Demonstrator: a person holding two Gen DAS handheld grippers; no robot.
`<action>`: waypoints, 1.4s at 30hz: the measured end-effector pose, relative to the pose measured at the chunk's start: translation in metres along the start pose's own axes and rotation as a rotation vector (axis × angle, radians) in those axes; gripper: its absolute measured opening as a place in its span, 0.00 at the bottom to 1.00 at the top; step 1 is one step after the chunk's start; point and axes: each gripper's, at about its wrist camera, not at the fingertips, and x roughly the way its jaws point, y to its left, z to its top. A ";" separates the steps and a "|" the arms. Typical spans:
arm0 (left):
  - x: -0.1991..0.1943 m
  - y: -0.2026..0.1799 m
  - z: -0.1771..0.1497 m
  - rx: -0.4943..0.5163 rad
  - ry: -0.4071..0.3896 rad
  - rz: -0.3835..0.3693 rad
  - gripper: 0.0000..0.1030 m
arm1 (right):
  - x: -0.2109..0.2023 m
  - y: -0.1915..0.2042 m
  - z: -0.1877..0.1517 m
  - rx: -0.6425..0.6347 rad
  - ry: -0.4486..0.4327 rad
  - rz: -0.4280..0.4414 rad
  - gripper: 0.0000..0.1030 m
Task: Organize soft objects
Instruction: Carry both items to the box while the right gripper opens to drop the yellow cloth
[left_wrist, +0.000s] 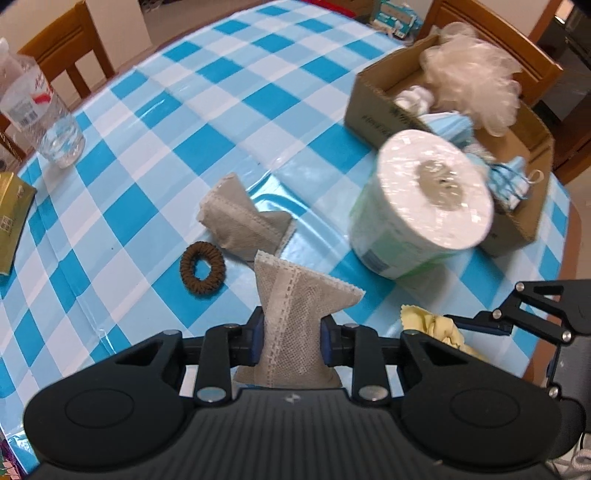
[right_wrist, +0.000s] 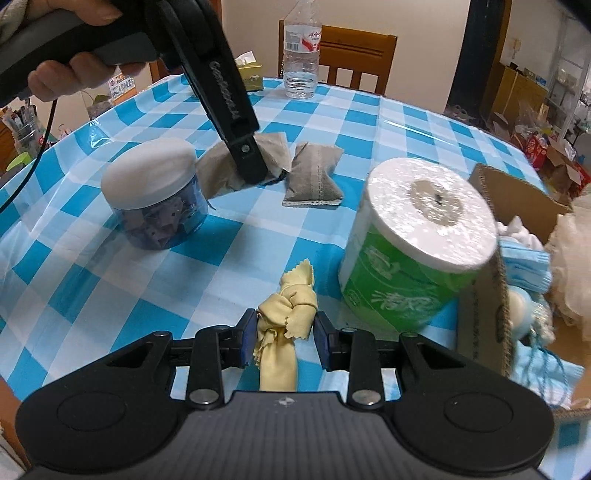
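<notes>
Soft grey sachet (left_wrist: 291, 325) sits clamped in your left gripper (left_wrist: 291, 334), knotted yellow cloth (right_wrist: 284, 317) in your right gripper (right_wrist: 284, 338): carry both over the toilet roll (left_wrist: 421, 206), release inside the cardboard box (left_wrist: 373, 110)

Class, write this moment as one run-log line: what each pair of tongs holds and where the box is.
left tongs: shut on grey sachet | right tongs: shut on yellow cloth | cardboard box: beyond toilet roll
</notes>
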 end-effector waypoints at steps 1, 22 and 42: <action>-0.004 -0.003 -0.002 0.010 -0.007 0.000 0.27 | -0.005 0.000 -0.001 0.005 0.000 -0.001 0.36; -0.069 -0.127 -0.012 0.078 -0.099 -0.045 0.27 | -0.108 -0.080 -0.028 -0.052 -0.032 -0.008 0.36; -0.048 -0.215 0.066 0.110 -0.144 -0.083 0.27 | -0.108 -0.242 -0.037 -0.029 -0.055 -0.229 0.39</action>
